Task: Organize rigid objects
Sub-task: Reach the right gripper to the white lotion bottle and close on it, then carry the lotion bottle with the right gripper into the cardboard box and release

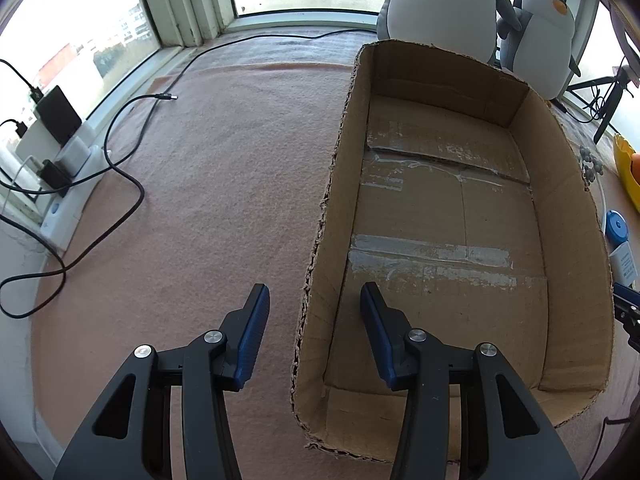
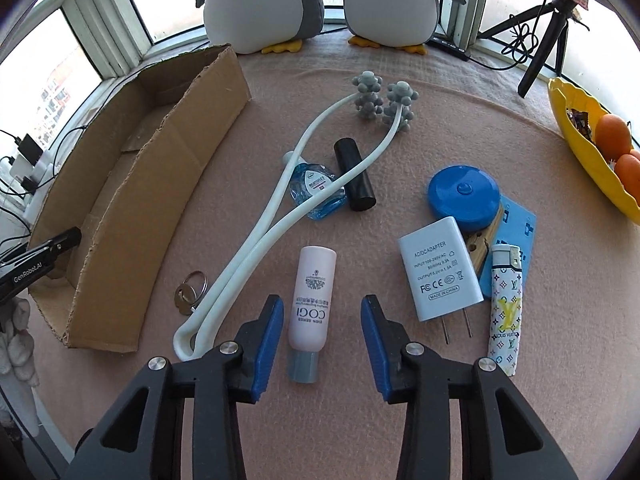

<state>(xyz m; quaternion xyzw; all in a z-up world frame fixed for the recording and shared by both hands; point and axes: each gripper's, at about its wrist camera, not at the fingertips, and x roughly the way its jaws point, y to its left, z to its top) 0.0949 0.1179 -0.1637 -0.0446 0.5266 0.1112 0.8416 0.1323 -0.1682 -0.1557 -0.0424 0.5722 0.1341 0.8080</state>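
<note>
By the window, a pink-blanketed worktop (image 1: 200, 200) carries an open cardboard box (image 1: 560, 240) with tape on its floor; in the left wrist view we see the left gripper (image 1: 313, 287), its fingers spread astride the box's ragged wall without pressing it. In the right wrist view, the right gripper (image 2: 322, 298) has its fingers apart either side of a pale pink bottle (image 2: 312, 280), which lies flat with its grey cap toward us, and neither pad grips it. We cannot read the bottle's small print.

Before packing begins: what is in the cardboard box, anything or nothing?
Empty: the cardboard box shows only its bare, taped floor in the left wrist view.
</note>
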